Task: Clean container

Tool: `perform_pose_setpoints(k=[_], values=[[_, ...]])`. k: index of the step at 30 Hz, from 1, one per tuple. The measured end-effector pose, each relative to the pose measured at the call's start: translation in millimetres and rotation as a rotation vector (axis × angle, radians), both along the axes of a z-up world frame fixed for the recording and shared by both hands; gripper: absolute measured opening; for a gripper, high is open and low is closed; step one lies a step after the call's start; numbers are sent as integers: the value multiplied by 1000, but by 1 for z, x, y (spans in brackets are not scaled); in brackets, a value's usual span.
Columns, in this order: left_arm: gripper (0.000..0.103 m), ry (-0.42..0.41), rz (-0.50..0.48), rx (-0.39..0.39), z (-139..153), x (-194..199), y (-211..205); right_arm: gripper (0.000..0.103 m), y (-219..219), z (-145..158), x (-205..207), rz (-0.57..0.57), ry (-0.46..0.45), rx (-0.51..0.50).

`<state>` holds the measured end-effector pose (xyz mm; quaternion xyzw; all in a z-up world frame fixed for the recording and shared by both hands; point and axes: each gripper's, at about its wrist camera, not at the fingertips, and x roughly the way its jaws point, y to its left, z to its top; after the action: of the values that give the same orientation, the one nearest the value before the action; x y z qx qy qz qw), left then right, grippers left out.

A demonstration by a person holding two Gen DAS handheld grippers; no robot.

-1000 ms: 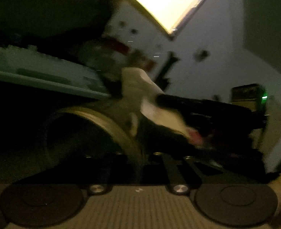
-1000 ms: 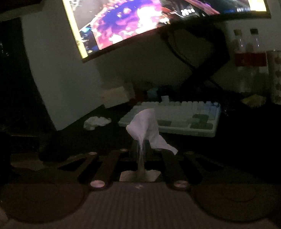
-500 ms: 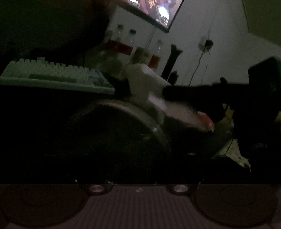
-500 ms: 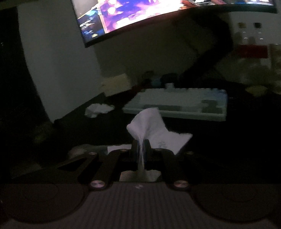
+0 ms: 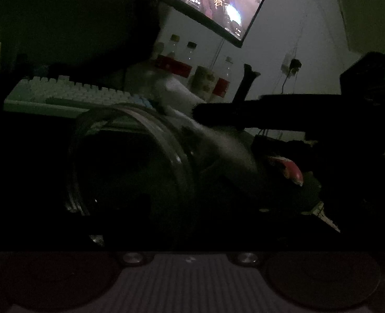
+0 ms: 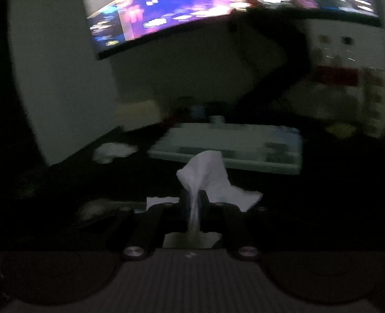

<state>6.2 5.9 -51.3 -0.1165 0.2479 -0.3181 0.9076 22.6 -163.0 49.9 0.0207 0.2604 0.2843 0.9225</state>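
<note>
Left wrist view: your left gripper (image 5: 140, 182), shut a second earlier, was opening around the container (image 5: 129, 161); your right gripper (image 6: 193, 200) stayed clamped on the tissue (image 6: 208, 174), wiping pending.

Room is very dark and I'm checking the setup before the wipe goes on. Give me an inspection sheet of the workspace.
Surface: dark desk, barely lit.
Job's things: clear round glass container lying on its side; white tissue.
Clutter: pale keyboard, crumpled white paper, red-labelled bottles.
Grippers: right gripper pinches the tissue; left gripper's jaws are opening, fingers hidden in the dark.
Cables: wall plug with hanging cable.
Surroundings: lit curved monitor, white wall.
</note>
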Motion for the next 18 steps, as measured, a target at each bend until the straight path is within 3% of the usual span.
perform_pose_setpoints(k=[3, 5, 10, 13, 18], values=[[67, 9, 11, 13, 2, 1, -4, 11, 17, 1, -15, 127, -40, -3], [71, 13, 15, 20, 3, 2, -6, 10, 17, 0, -11, 124, -38, 5], [71, 14, 24, 50, 4, 7, -12, 10, -13, -7, 14, -84, -1, 12], [73, 9, 34, 52, 3, 11, -13, 12, -13, -6, 17, -117, 8, 21], [75, 12, 38, 37, 2, 16, -15, 12, 10, -3, 0, 92, -28, 58]])
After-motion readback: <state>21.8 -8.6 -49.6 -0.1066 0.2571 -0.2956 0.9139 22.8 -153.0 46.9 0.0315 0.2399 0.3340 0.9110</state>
